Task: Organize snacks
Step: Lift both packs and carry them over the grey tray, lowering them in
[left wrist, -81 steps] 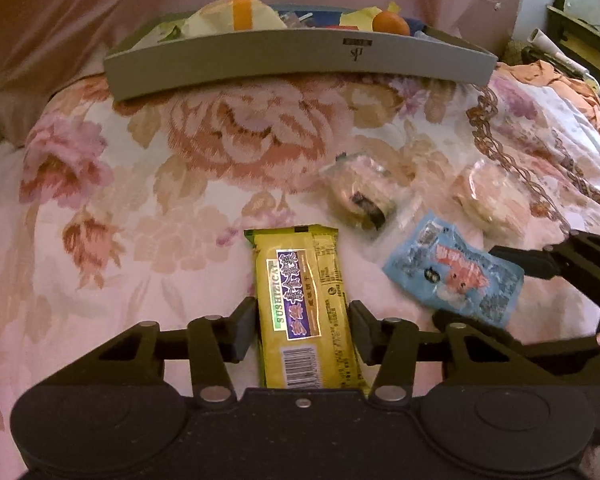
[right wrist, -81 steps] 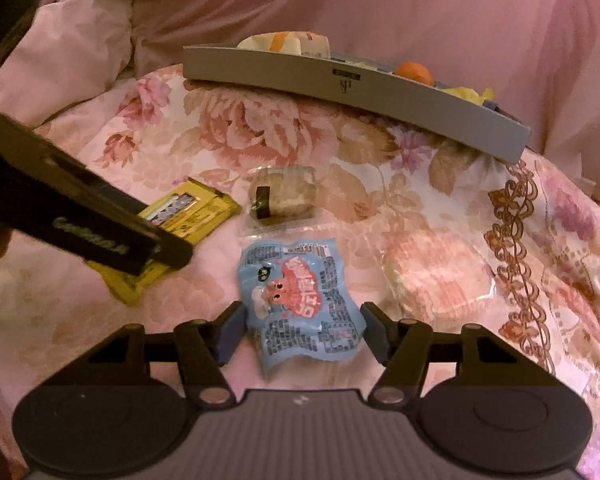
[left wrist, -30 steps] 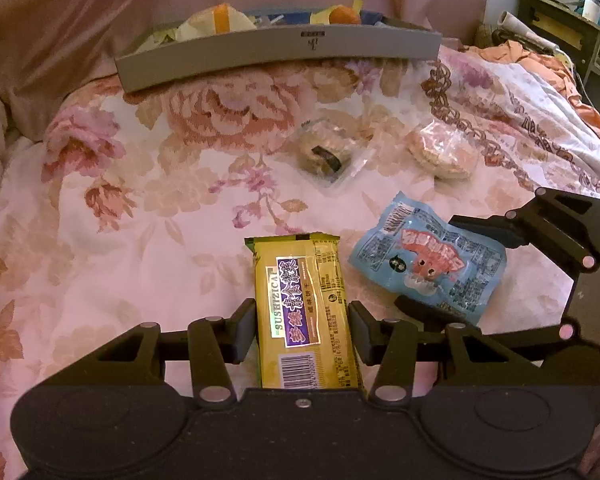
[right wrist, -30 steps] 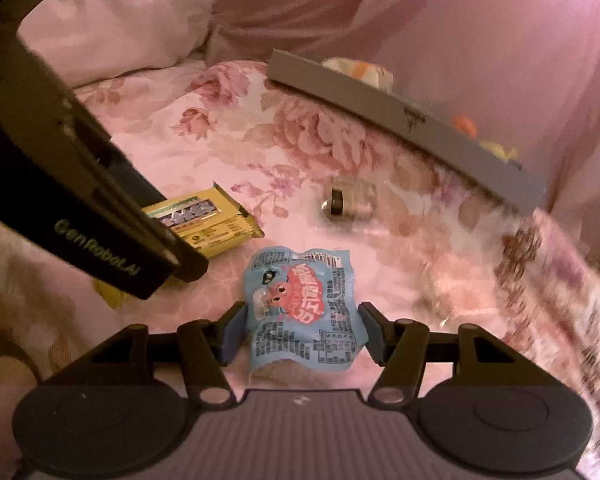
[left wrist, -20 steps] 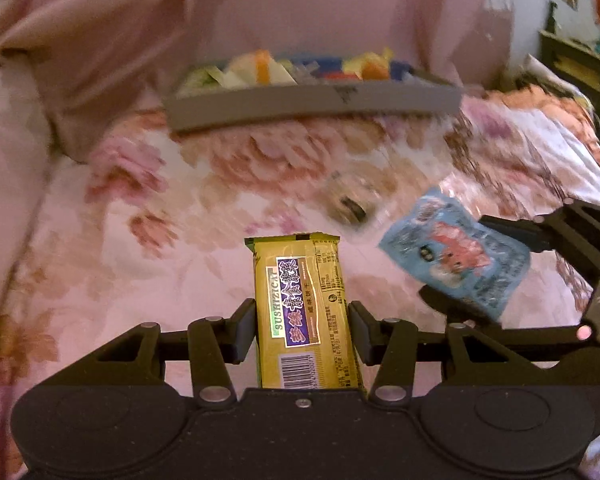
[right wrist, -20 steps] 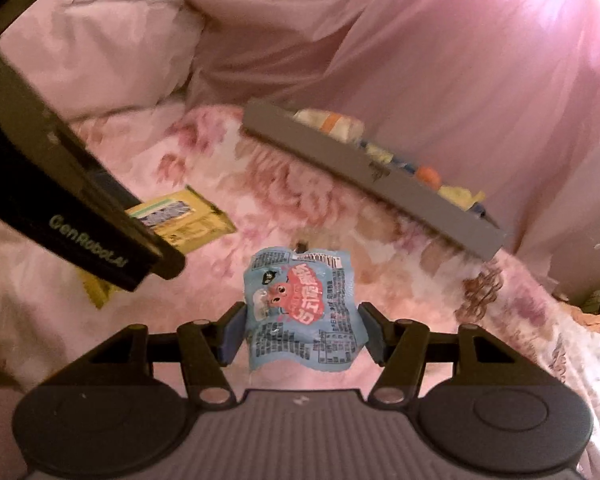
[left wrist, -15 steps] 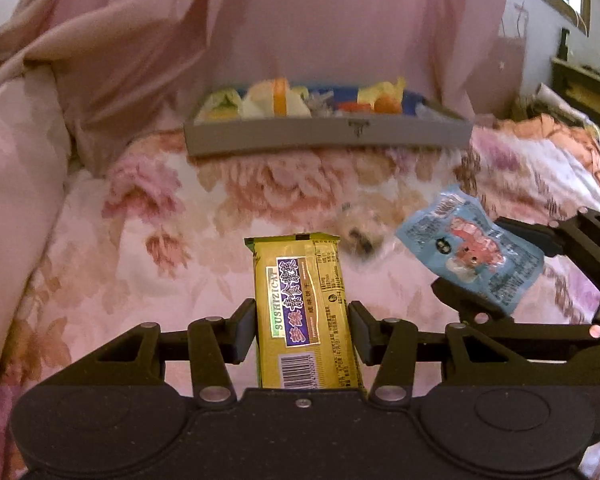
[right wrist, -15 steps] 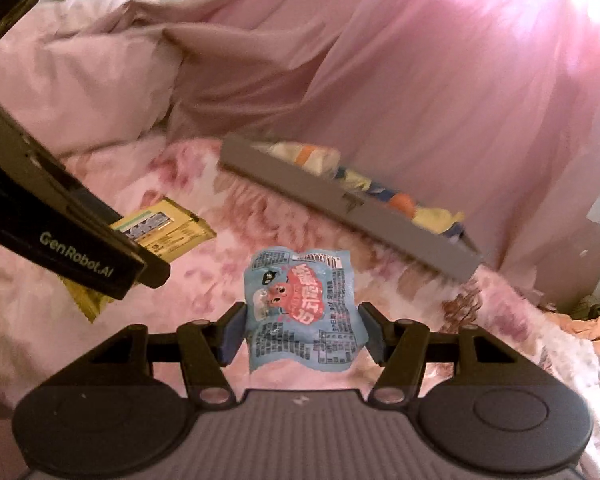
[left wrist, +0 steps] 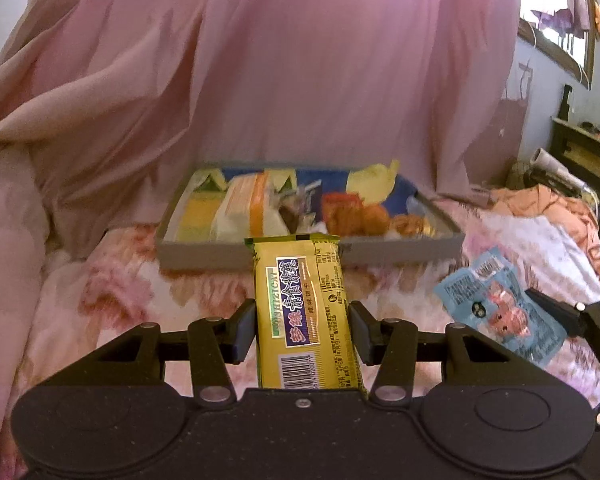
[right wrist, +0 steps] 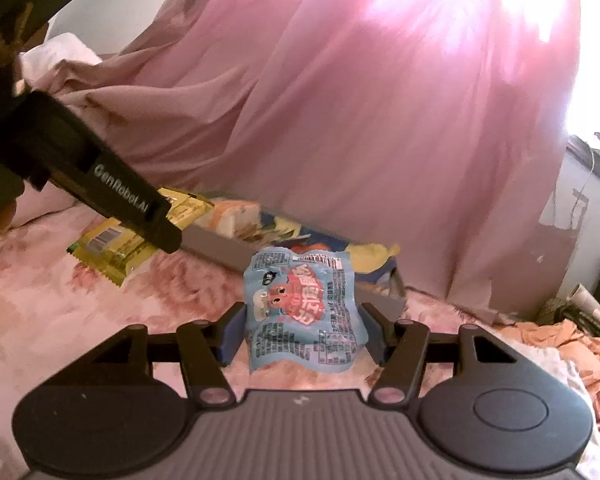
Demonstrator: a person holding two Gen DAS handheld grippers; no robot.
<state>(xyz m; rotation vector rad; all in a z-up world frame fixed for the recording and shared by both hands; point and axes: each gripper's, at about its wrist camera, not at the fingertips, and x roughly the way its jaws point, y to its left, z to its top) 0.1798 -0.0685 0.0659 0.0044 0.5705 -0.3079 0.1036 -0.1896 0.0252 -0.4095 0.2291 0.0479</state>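
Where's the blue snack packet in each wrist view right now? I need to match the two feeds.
Left wrist: blue snack packet at right, held by the right gripper.
Right wrist: bottom centre, clamped between that gripper's pads.
Shared landmark: the grey tray of snacks beyond it.

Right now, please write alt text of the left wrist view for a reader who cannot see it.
The left gripper holds a yellow snack bar in its jaws above a floral bedspread. Ahead lies a gray tray full of snacks.
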